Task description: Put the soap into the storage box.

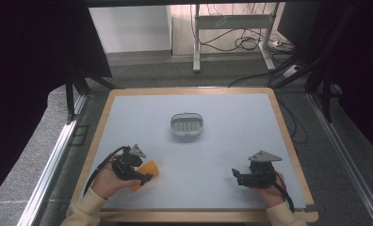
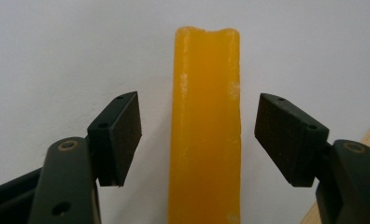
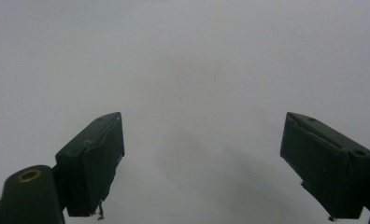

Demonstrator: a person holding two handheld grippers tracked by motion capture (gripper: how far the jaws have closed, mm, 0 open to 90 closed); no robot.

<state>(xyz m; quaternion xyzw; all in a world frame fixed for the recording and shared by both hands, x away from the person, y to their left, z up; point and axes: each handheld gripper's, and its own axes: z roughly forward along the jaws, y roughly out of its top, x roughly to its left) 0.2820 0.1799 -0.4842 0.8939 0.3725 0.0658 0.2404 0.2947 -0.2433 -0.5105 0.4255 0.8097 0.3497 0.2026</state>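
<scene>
Table (image 1: 128, 101): grey mat, wooden rim, mostly bare. Small oval dish (image 1: 186, 124) at mid-table, slightly toward far edge; contents too small to read. Orange slab (image 1: 148, 170), maybe soap or sponge, near front-left corner. Left gripper (image 1: 147, 178) straddles slab, jaws apart, gap both sides, pads (image 2: 122, 135) not touching. Right gripper (image 1: 236, 176) near front-right corner, jaws wide, nothing between. Judgement: grasp about to happen; pickup and likely move to dish remain. Slab's near end cut off in left gripper view.

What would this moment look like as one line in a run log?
left gripper: open, astride orange bar, pads clear | right gripper: open, nothing between | dish: mid-table, untouched
</scene>
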